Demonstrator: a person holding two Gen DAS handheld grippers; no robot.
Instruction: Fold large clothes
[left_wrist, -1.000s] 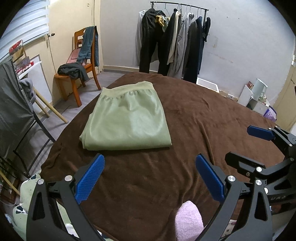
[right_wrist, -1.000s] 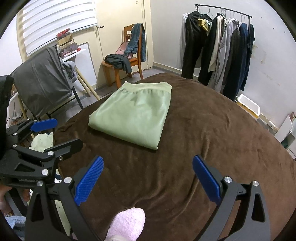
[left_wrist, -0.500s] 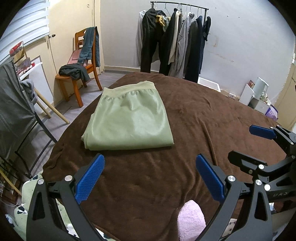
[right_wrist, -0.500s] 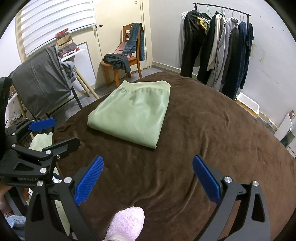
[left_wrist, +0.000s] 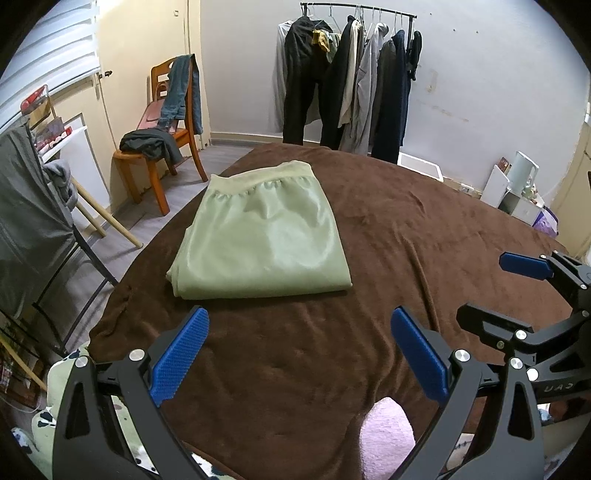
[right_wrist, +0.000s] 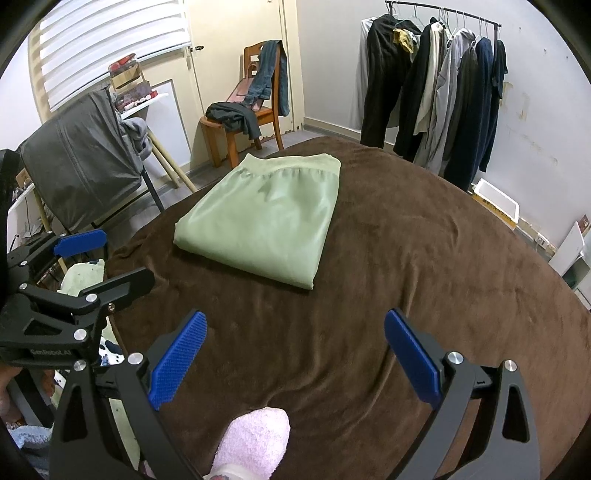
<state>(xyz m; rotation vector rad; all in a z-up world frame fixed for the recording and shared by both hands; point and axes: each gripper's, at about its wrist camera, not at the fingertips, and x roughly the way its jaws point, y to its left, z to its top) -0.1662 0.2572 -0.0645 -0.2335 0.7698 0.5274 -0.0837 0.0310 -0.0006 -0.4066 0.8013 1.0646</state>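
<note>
"GenRobot.AI" on left gripper (right_wrist: 98, 266)

- The left wrist view looks forward between its own fingers, low over the brown blanket (left_wrist: 424, 229), toward the clothes rack (left_wrist: 354, 74).
- The right wrist view sits just beside it, to its right, facing likewise.
- Both share the folded green garment (left_wrist: 262, 236), blanket, wooden chair (right_wrist: 255, 110) and rack.

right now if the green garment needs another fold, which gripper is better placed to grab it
Left, though only slightly. The folded green garment lies straight ahead of the left gripper, while from the right gripper it sits off toward the left. Both are open, empty and apart from it above the brown blanket.
</note>
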